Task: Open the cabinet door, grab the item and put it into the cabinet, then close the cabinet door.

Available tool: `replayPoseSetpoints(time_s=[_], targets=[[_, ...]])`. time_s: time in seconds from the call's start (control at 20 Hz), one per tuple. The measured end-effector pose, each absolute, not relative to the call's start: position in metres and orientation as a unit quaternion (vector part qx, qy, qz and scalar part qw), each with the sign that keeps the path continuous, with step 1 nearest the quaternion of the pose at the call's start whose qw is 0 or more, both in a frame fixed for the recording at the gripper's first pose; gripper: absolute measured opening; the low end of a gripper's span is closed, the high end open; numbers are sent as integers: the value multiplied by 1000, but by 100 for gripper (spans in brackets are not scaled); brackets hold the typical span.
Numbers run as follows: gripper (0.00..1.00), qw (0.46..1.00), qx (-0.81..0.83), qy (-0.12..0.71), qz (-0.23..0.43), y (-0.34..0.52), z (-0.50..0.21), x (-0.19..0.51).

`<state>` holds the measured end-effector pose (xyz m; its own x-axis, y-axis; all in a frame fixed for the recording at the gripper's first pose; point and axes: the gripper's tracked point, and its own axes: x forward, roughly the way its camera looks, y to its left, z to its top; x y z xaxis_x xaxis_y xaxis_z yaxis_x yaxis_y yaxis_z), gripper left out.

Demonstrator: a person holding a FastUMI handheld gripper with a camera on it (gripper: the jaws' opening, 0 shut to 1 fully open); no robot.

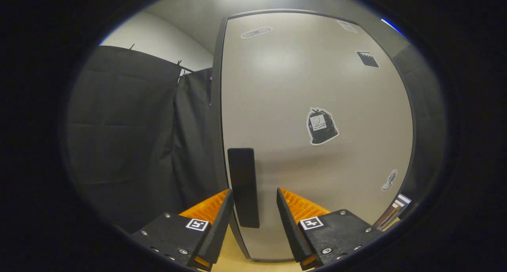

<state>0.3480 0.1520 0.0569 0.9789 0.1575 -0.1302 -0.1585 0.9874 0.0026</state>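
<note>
Jaws of the gripper [254, 196] parted around the dark handle [243, 187] on the shut cabinet door [317, 97] just ahead, not yet pinching; rigid, probably slick, best taken mid-length.

The flat pale grey cabinet door [301, 105] sits in a dark charcoal frame [217, 105] and carries a matte black rectangular handle [243, 187], which stands between the fingers of the gripper [255, 212], spread apart on either side of it. On the door are a black-and-white sticker shaped like a tied bag [321, 126], a small black square sticker [367, 59], a pale grey oval sticker [256, 32] and a small grey-and-white sticker [389, 180]. Plain black cloth [130, 145] hangs beside the cabinet under a white wall [158, 38], and the surface below is light tan wood [237, 260].
</note>
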Motion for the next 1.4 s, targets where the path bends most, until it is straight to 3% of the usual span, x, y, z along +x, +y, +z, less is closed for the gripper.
replayPoseSetpoints(time_s=[0.25, 0.35, 0.45, 1.4], targets=[[54, 994, -16, 80, 79, 162, 50, 357], [35, 994, -25, 86, 70, 163, 48, 360], [27, 994, -30, 87, 65, 162, 48, 357], [26, 987, -16, 101, 126, 154, 54, 322]])
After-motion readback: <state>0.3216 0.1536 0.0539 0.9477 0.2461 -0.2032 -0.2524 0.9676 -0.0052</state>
